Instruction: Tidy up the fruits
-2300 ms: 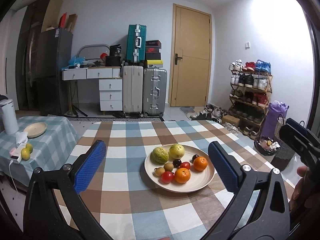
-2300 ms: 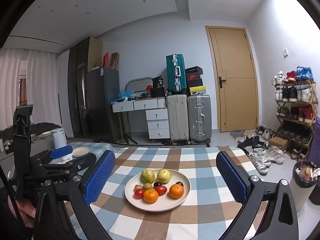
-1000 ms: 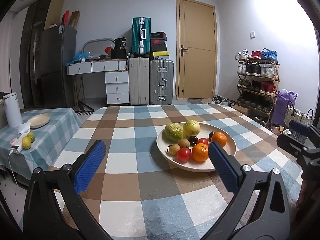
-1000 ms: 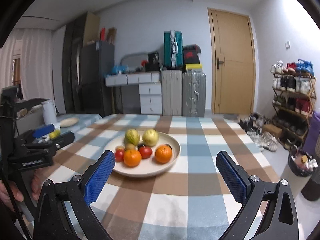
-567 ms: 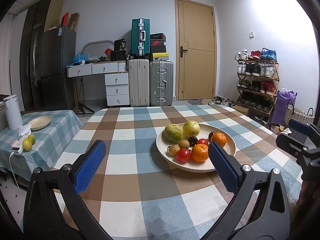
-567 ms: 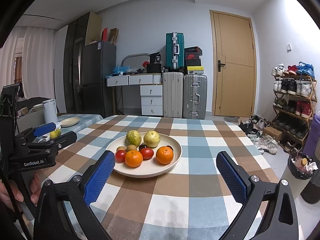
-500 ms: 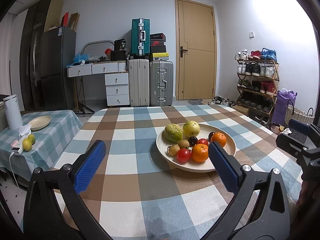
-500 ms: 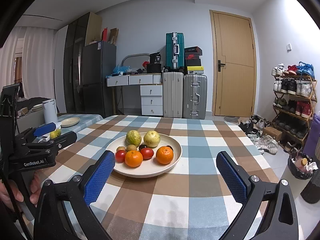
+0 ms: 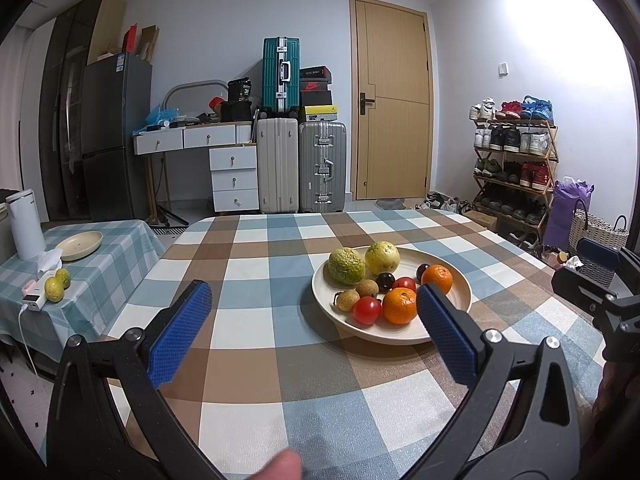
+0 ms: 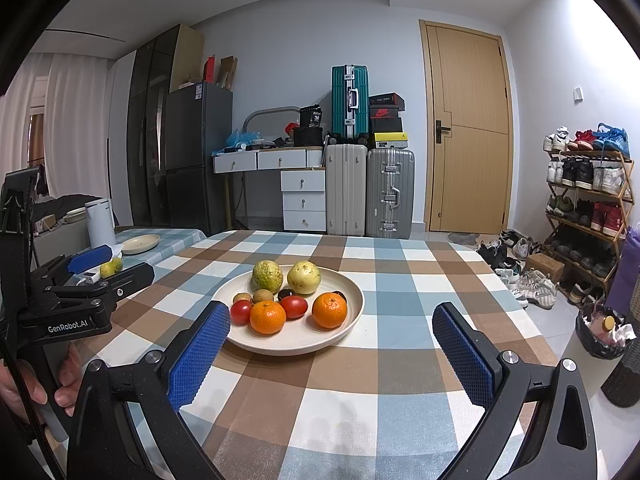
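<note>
Left claw [image 9: 312, 334] and right claw [image 10: 330, 354] both spread wide, holding nothing, hovering near plate [image 10: 352, 312] on counter [image 10: 400, 280]; fruit [image 10: 268, 316] all piled on plate; stage unclear, sorted or awaiting sorting.

Even indoor light, sharp focus, strong fisheye distortion.
Glare washed out the right wall [image 9: 560, 40]; the plate [image 10: 240, 344] cast a soft shadow on the tablecloth [image 10: 360, 380]. Frame corners were black, and a fingertip [image 9: 280, 466] was blurred.
</note>
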